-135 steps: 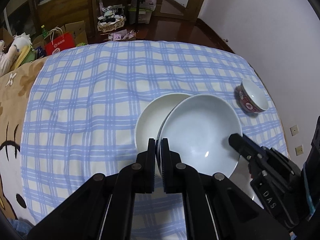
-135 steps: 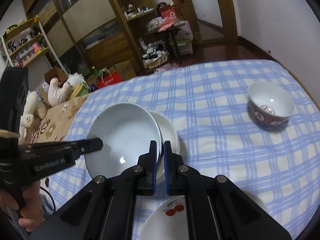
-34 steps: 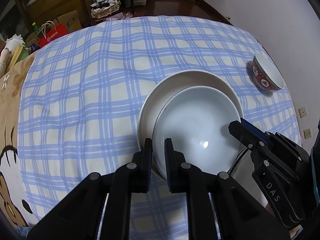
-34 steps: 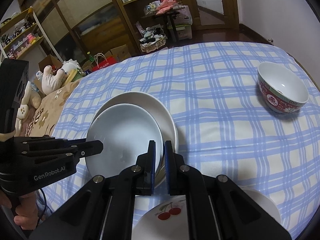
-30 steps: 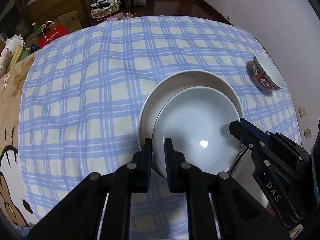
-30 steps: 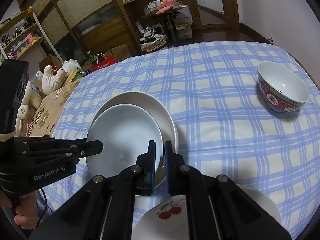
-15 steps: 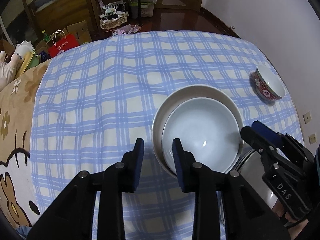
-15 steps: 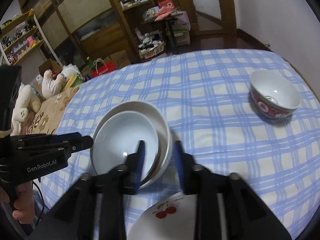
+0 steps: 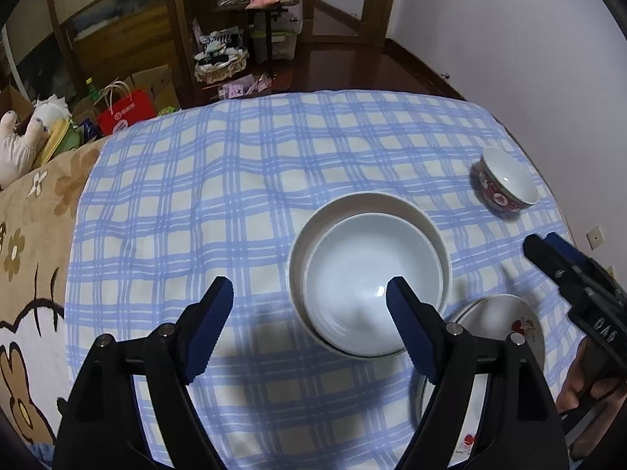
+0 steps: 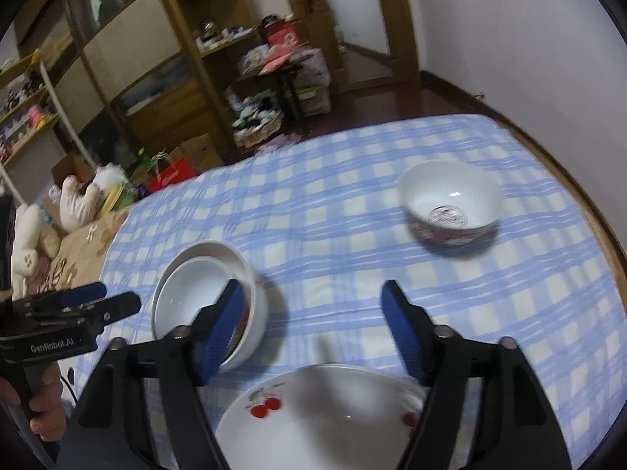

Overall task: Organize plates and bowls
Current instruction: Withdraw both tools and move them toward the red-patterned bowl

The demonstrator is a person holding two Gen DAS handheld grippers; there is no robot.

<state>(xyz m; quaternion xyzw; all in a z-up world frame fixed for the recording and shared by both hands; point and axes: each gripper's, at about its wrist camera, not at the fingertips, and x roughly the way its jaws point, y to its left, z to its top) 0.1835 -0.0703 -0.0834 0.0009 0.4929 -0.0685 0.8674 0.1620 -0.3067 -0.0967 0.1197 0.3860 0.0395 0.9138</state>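
A pale blue-white bowl [image 9: 368,274] sits nested inside a larger white bowl [image 9: 392,197] on the blue checked tablecloth [image 9: 219,203]. My left gripper [image 9: 309,309] hovers above the stack's near left side; its jaws are opening and its pads press on nothing. My right gripper [image 10: 313,301] is also opening with nothing in it, to the right of the nested bowls [image 10: 203,293] and over a cherry-printed plate [image 10: 325,419]. A red patterned bowl [image 10: 450,203] stands alone at the far right.
The cherry plate [image 9: 505,325] lies close to the stack's right side. A hand [image 10: 47,411] holds the left gripper's handle. A brown patterned blanket [image 9: 27,235] borders the cloth on the left. Shelves, boxes and bags stand beyond the far edge.
Both grippers let go of the pale bowl's rim, spread wide and drew up and back. The bowl now rests inside the white bowl. The right gripper swung to the right.
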